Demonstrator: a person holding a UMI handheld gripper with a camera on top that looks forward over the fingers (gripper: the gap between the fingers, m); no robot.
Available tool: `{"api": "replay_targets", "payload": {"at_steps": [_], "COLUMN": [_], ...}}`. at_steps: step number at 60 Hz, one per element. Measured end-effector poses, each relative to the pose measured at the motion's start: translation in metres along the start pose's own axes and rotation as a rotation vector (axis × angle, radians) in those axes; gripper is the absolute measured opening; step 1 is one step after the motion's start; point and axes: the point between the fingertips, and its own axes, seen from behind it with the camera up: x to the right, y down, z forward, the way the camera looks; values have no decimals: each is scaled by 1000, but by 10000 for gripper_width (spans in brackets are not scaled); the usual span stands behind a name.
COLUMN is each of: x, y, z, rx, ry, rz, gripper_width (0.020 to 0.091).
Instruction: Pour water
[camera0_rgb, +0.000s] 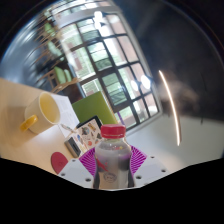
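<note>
Holding a clear plastic water bottle (112, 160) with a red cap (113, 131) between its two fingers, the gripper (112, 163) had the purple pads (89, 160) closed in against the bottle's sides at roughly nine and three o'clock, so the fingers stood only about a bottle's width apart and appeared to press on it. The whole view was tilted, which suggested the bottle was being carried or swung rather than resting on anything. A yellow mug (44, 108) stood on the white table (20, 100) at about ten o'clock from the bottle, well apart from it, and looked like the likely target for the water. A red round object (59, 160) lay near the left finger, and large windows (105, 50) filled the background at twelve o'clock. The cap seemed to be on, so pouring well would call for getting it off first, then bringing the bottle's mouth over the mug's rim and tipping slowly, keeping the grip firm so the smooth plastic did not slip or rotate.
</note>
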Motion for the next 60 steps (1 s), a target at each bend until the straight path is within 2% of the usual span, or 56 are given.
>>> {"api": "replay_targets", "payload": {"at_steps": [8,11,15,18,26,37,42,45,46,48,52,56,60], "x": [-29,-56,-66,-44,-55,-32,-26,-7,-2,14,48,69,91], "y": [-63,-68,-74,-92,-92,-90,-90,-93,-93,-97,-91,-82,-56], "z": [13,41,40,44,39,31,12,20,-2,-3,13,-3,5], "rx": [79,103,119,139,163,175,185,194,195,193,159,119,108], "ry": [-31,-21,1,-7,33,13,33,42,56,74,107,114,104], "rz": [-521,-703,-929,-1029,-1227,-1219,-1166,-1079,-1040,-937,-616,-200,221], "gripper_width": [386,387,387,387,388,390,390,391,389,390,390,390,389]}}
